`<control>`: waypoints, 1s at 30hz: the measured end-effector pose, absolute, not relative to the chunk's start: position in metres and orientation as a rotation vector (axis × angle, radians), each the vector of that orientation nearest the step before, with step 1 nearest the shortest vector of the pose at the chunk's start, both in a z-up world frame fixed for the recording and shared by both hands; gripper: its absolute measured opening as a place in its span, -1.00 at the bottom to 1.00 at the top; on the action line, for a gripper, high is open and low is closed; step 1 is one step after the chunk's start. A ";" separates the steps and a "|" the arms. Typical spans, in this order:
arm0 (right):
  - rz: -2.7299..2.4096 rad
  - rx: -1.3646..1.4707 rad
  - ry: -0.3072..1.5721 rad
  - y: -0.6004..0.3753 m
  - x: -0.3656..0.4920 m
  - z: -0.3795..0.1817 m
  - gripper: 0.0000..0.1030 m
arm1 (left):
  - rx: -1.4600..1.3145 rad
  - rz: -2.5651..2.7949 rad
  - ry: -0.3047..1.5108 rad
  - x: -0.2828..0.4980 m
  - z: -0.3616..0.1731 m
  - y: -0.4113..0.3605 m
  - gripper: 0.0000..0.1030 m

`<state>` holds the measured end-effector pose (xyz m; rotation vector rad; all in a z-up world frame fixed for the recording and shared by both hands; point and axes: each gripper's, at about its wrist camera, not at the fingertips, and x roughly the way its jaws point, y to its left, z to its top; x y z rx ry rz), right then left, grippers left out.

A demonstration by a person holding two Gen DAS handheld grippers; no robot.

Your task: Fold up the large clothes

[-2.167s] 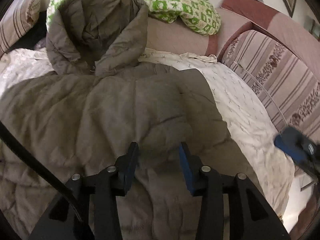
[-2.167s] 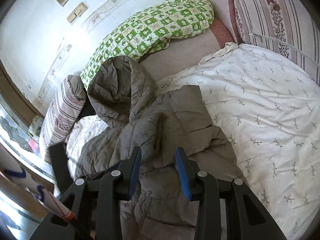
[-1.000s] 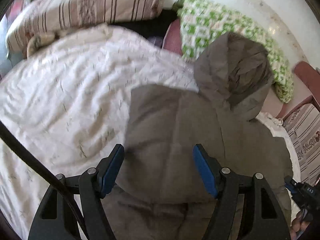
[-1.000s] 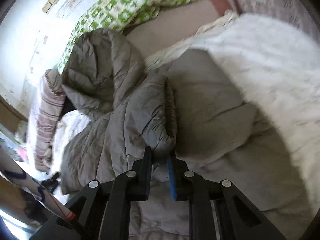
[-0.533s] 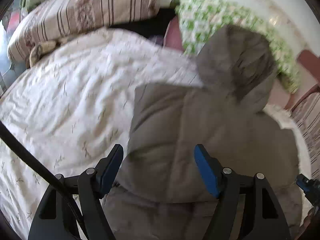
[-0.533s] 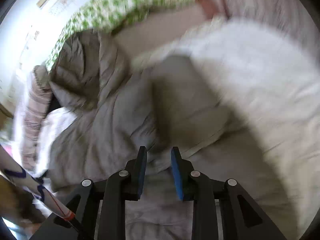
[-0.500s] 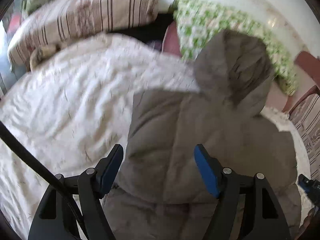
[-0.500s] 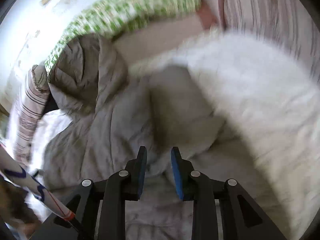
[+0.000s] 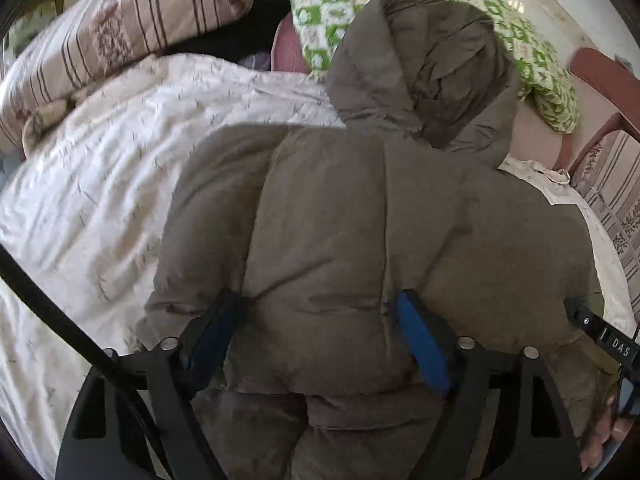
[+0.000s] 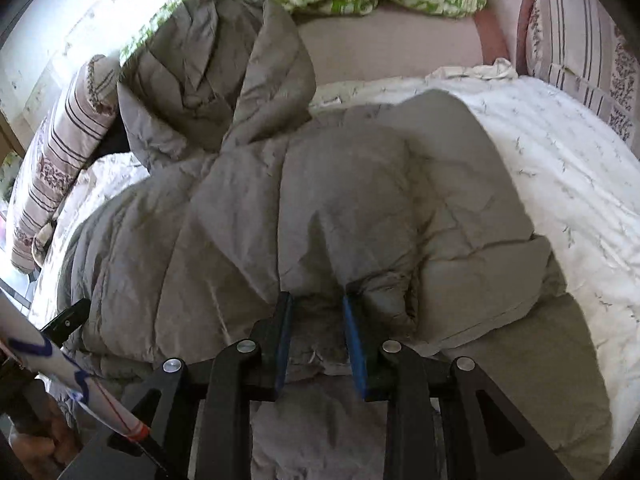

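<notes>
Left wrist view first: my left gripper (image 9: 316, 334) has its jaws wide and opening, with a puffy bulge of the brown coat (image 9: 360, 232) between them, but I can't tell if the pads press it. My right gripper (image 10: 316, 336) is partly open around a fold of coat, holding it loosely at best. The coat lies folded on the white bed cover (image 9: 100, 168), hood (image 9: 424, 76) against the green pillow (image 9: 532, 52) far back. I think the slippery padding could spring open or slide out.
</notes>
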<state>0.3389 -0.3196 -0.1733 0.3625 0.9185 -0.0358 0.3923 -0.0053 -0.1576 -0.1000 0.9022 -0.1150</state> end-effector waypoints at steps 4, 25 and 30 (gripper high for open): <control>-0.034 0.366 0.904 -0.322 0.337 -0.171 -0.45 | -0.083 -0.107 0.879 0.388 -0.153 -0.008 0.60; 0.096 0.219 0.910 -0.265 0.326 -0.164 -0.43 | -0.002 -0.109 0.850 0.368 -0.150 -0.034 0.65; 0.133 0.223 0.905 -0.257 0.312 -0.143 -0.43 | -0.024 -0.116 0.819 0.353 -0.133 -0.032 0.65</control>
